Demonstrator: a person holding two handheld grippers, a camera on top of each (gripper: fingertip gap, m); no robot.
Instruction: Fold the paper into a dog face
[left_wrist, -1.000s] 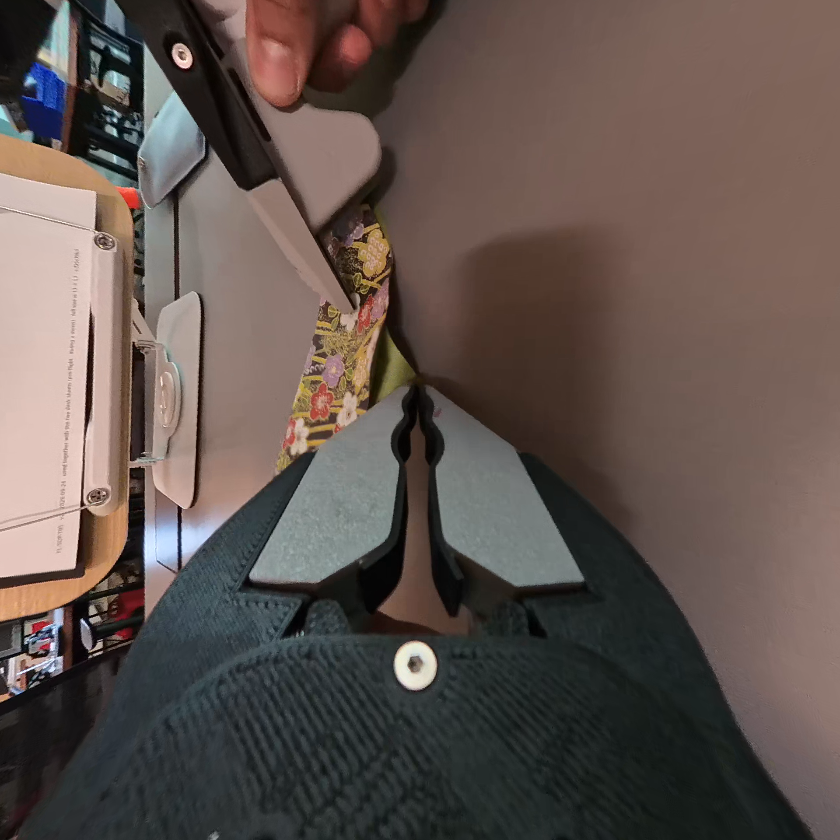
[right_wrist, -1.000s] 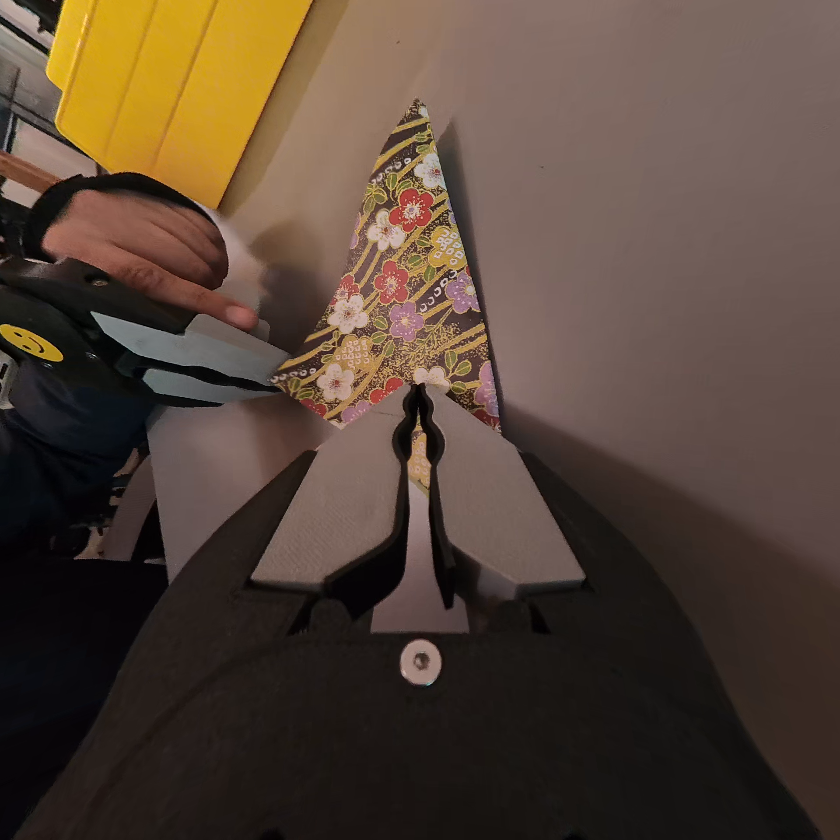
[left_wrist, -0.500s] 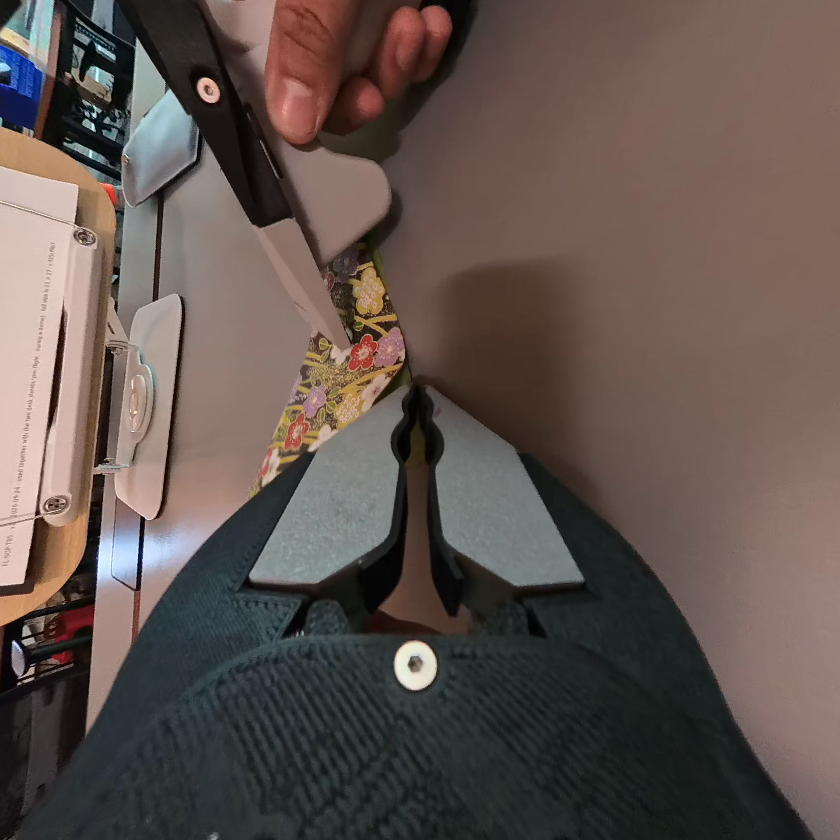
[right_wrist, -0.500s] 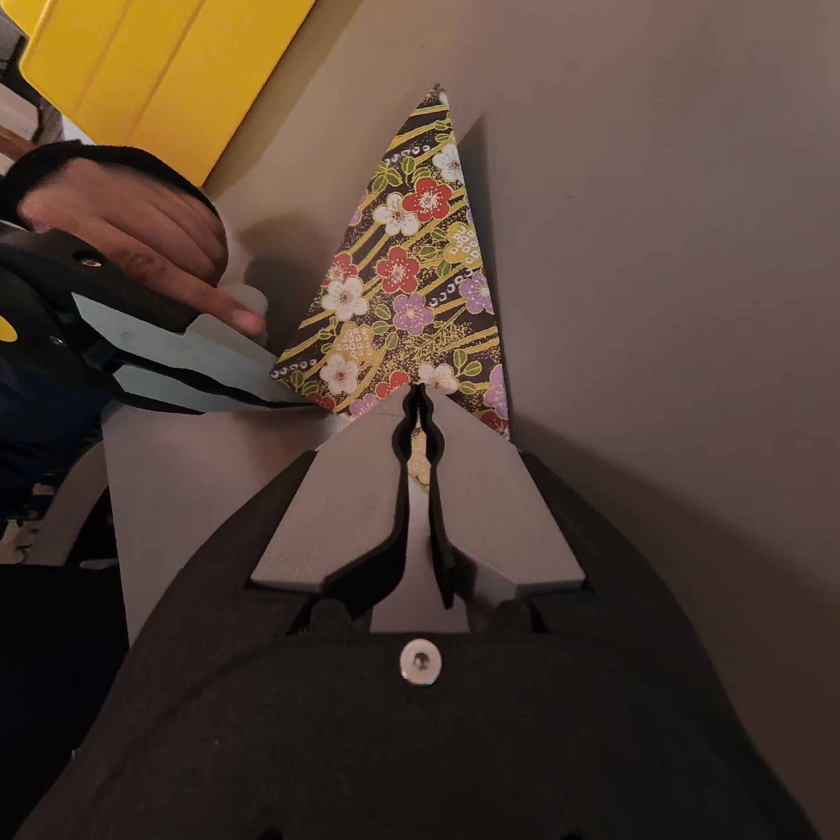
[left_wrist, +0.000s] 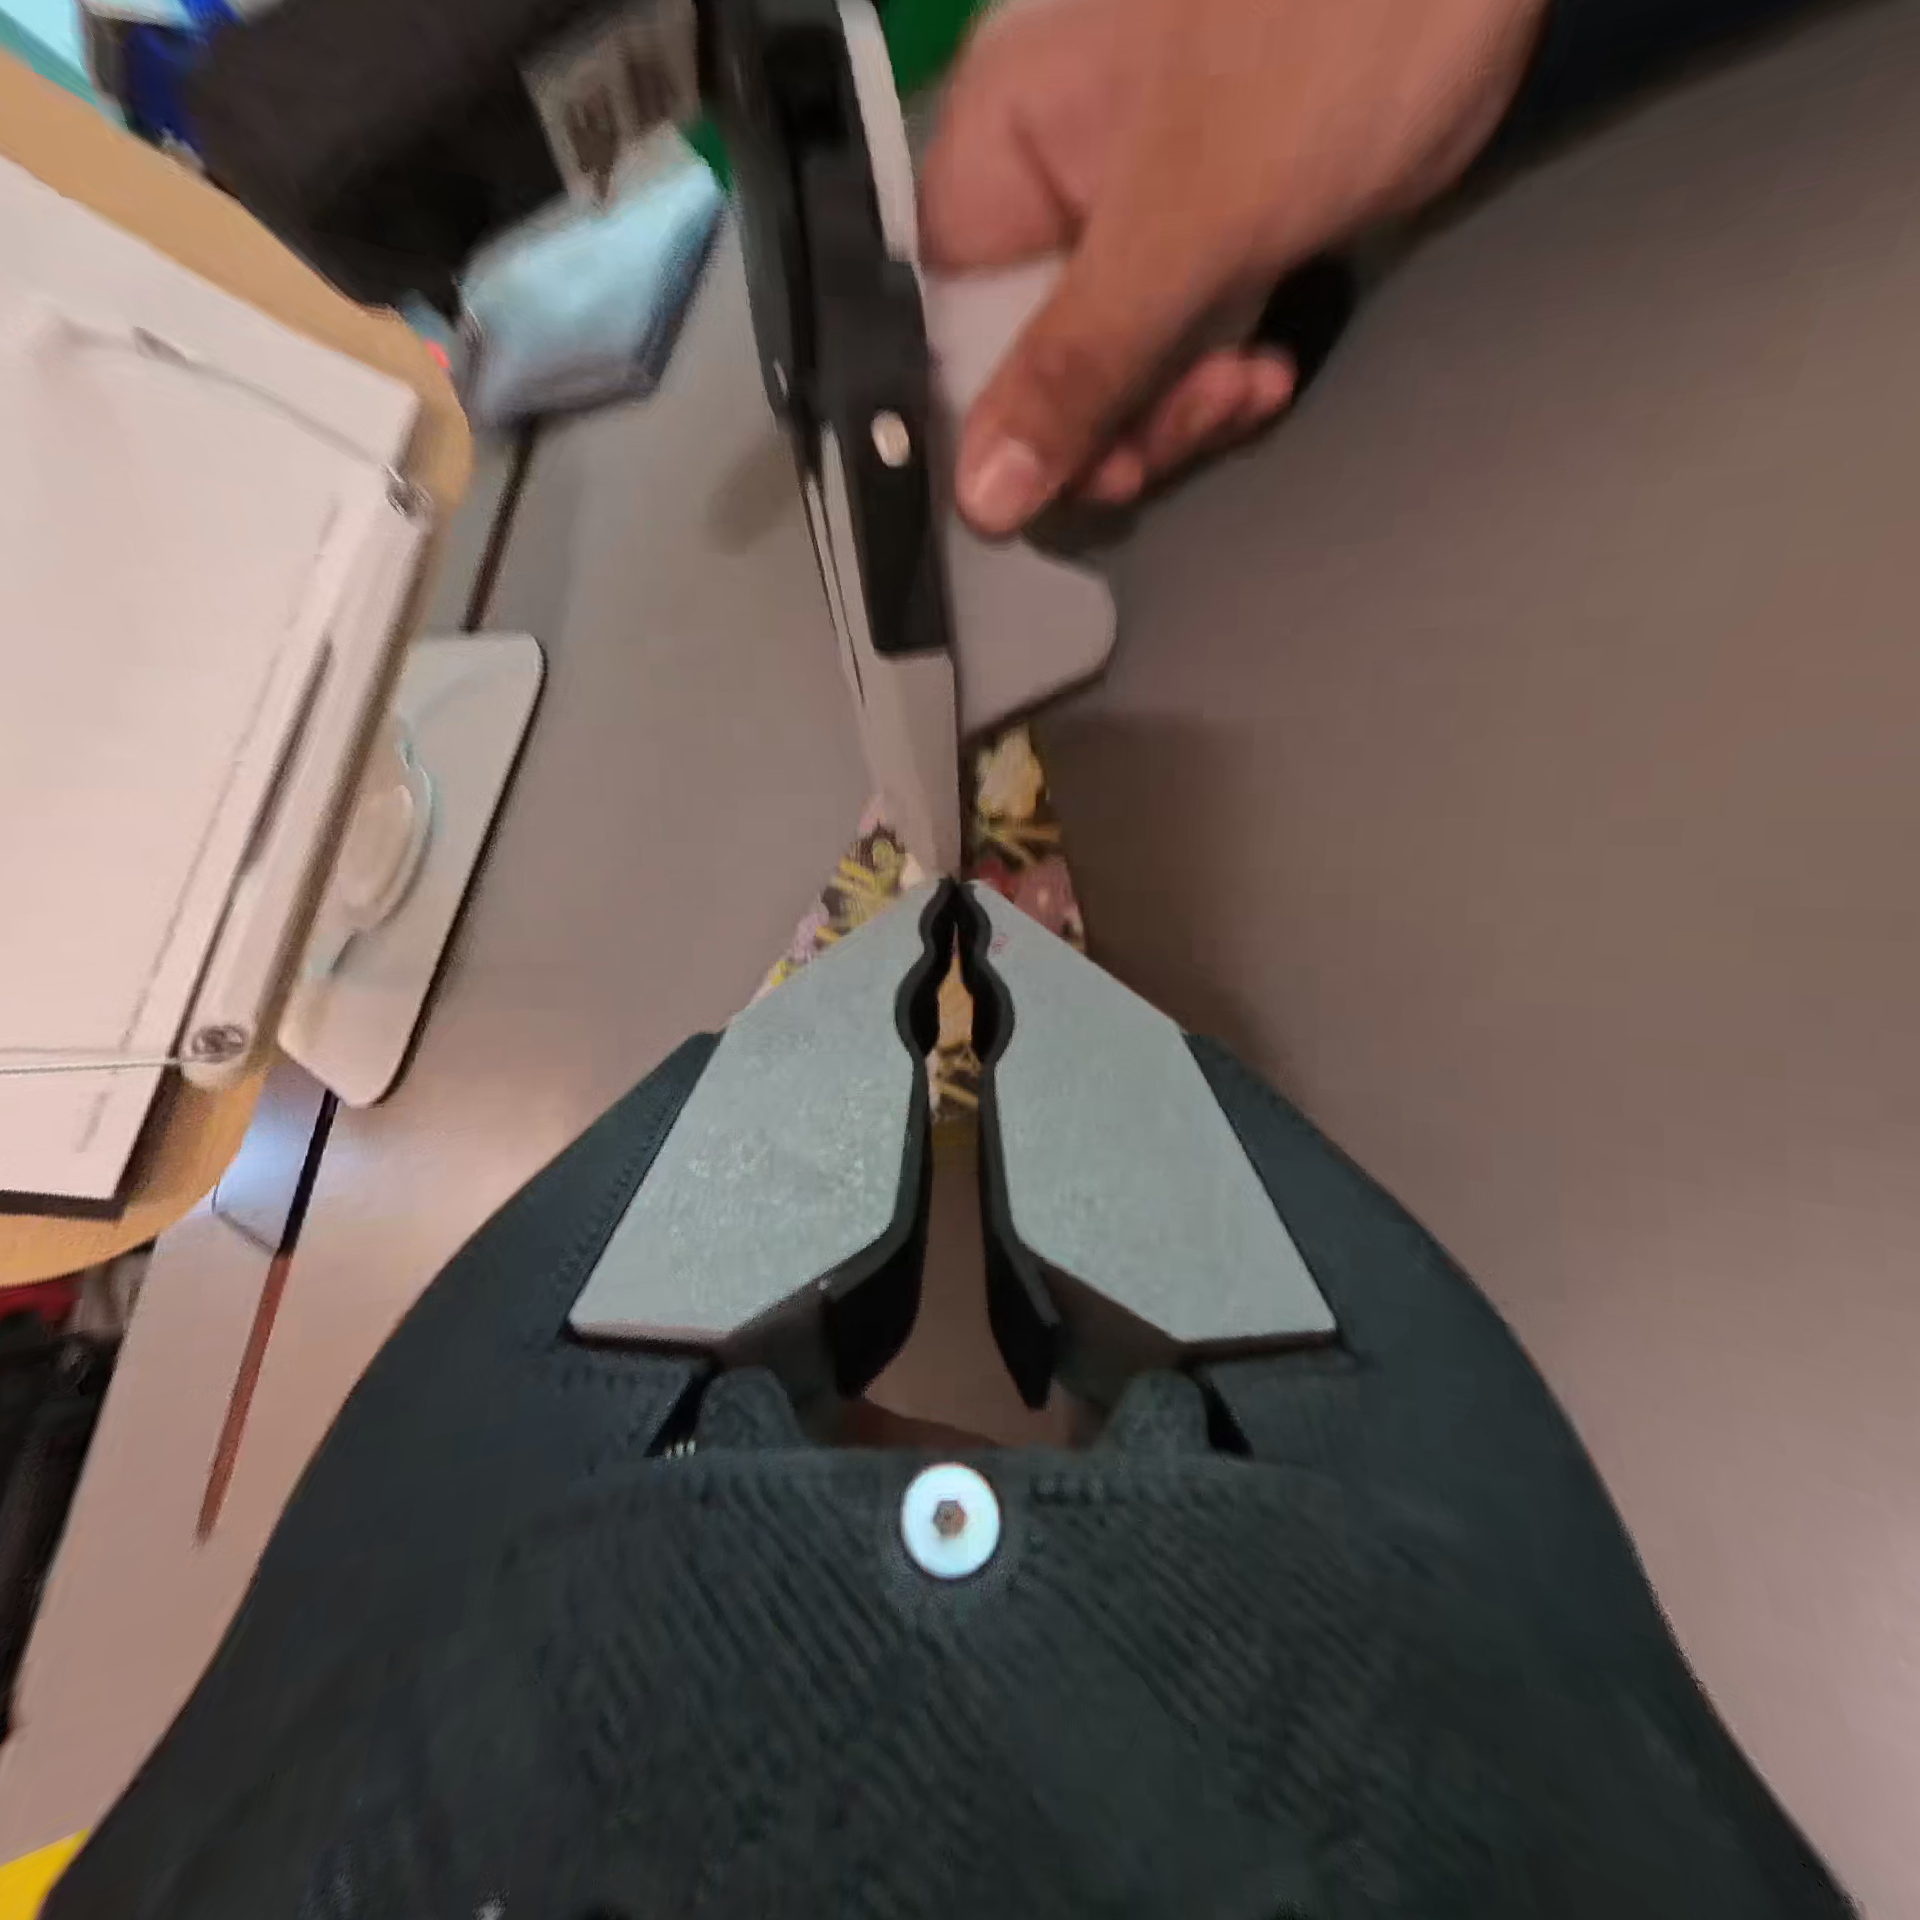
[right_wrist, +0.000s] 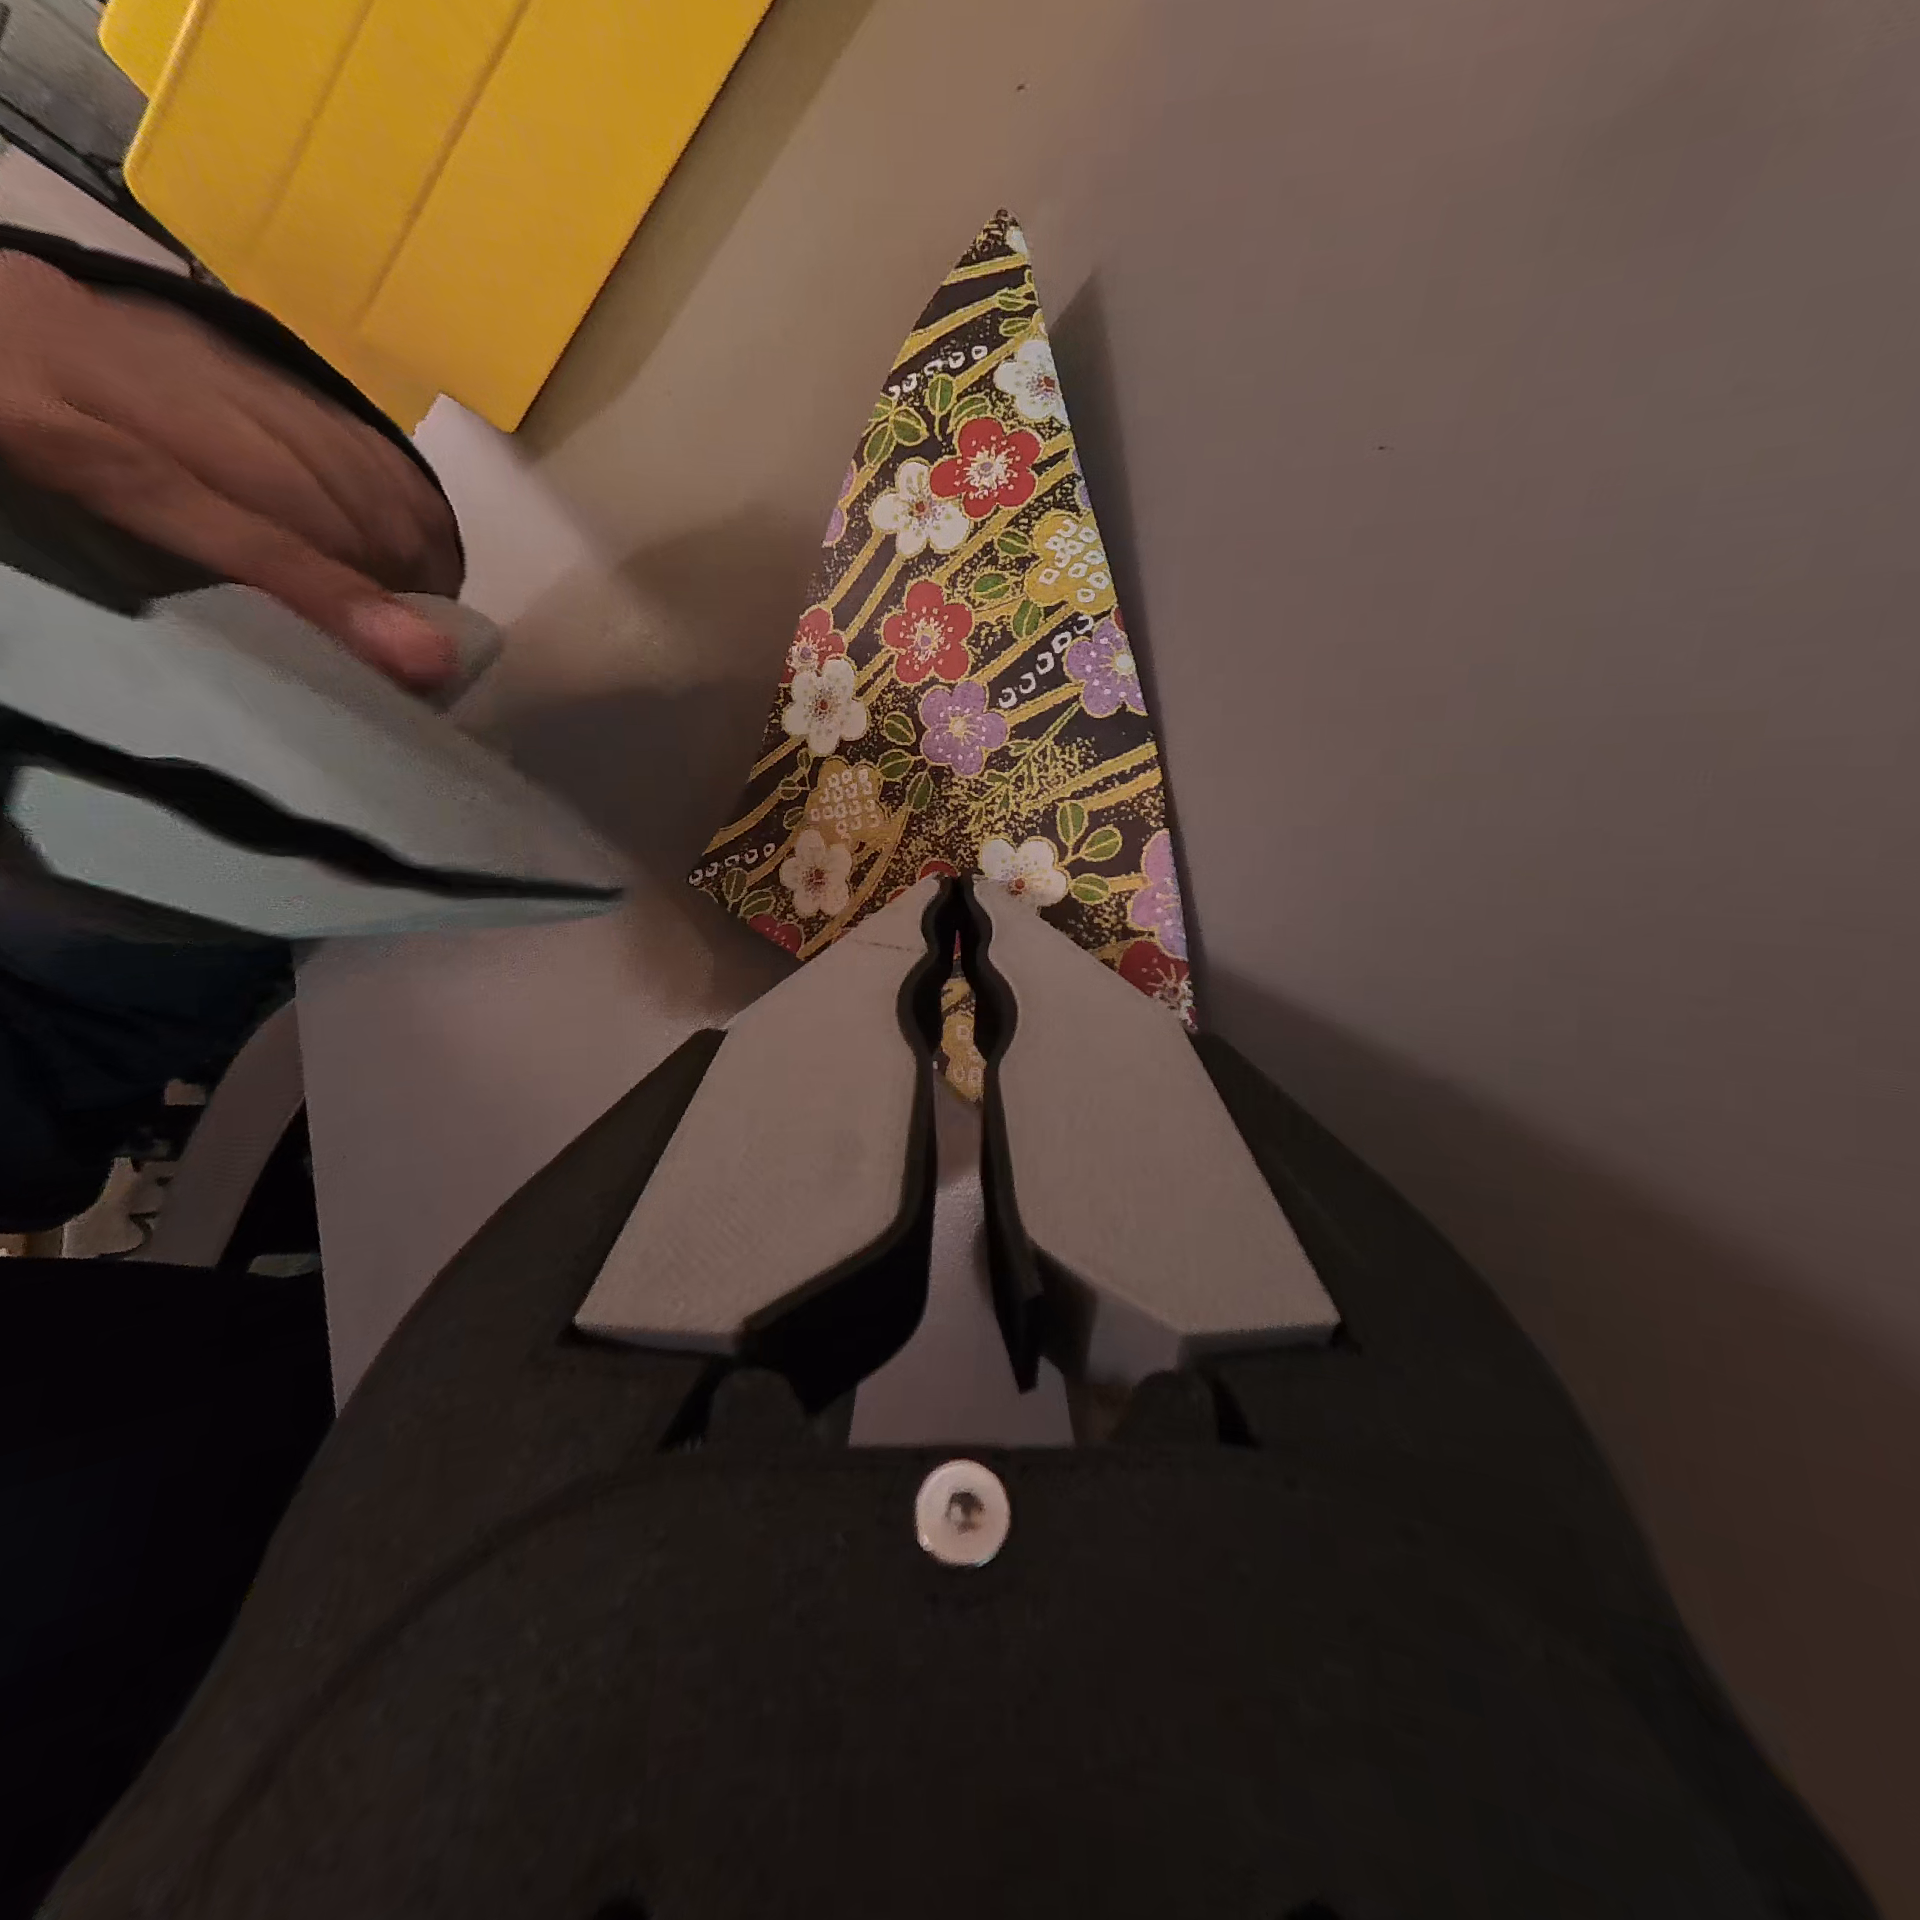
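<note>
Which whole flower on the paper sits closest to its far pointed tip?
The white flower at the paper's right edge, above the topmost red flower; the rest lie nearer the right tongs.

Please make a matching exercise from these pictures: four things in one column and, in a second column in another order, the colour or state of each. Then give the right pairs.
Things:
1. paper
2. flat case
3. right gripper
4. table

Colour or state:
A. plain grey-brown
B. shut, tips over the paper's near edge
C. bright yellow
D. dark with flowers, folded to a triangle

Pairs: 1-D, 2-C, 3-B, 4-A
</note>
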